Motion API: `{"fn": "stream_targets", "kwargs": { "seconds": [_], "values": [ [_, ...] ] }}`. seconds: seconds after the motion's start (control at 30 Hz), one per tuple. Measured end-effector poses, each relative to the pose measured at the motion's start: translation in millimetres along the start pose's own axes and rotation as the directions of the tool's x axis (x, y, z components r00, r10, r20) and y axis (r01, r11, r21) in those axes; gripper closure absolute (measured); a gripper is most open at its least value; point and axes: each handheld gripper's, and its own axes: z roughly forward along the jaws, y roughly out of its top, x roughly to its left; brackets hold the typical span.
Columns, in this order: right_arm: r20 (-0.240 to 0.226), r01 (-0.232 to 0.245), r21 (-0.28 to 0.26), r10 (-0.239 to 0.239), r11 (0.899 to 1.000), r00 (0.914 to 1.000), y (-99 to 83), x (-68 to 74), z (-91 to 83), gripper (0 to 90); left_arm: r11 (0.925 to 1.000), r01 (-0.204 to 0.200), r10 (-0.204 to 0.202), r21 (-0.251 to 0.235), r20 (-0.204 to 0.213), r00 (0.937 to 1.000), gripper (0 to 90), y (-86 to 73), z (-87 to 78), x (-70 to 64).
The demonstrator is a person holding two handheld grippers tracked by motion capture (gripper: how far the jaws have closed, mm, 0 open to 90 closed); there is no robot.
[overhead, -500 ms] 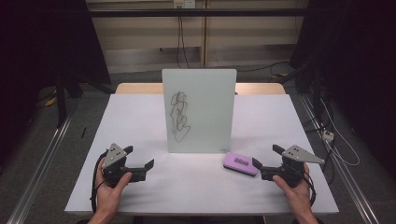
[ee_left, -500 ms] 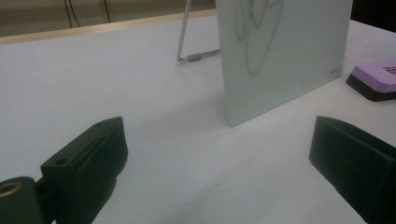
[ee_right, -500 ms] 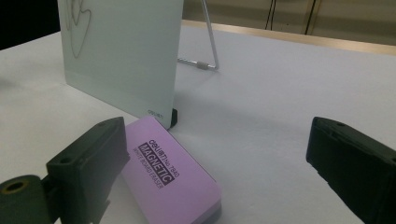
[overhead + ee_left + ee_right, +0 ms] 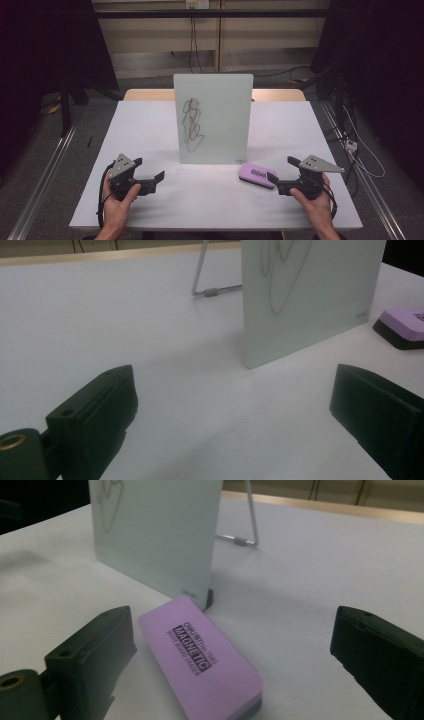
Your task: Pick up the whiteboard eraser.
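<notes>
Now purple eraser (image 4: 200, 657) between right gripper (image 4: 232, 655) wide jaws, left gripper (image 4: 235, 415) jaws wide, bare.

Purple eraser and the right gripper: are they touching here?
Apart. In the right gripper view the purple eraser lies between the open jaws of the right gripper, with bare table showing on each side of it.
</notes>
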Motion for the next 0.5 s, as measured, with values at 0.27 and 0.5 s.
{"fn": "stream_targets", "kwargs": {
  "seconds": [0.27,0.5],
  "values": [
    [-0.033,-0.002,0.031,0.003,1.000,0.9994,3.1,3.5,4.8,3.7,0.9999,-0.007,0.007,0.009,-0.009,0.9999,5.3,-0.1,-0.1,0.2],
    [-0.055,0.020,0.027,-0.019,0.999,0.9983,5.5,5.7,4.1,9.1,0.9994,-0.033,0.033,0.013,0.002,0.9994,5.4,0.7,1.1,-3.1]
  ]
}}
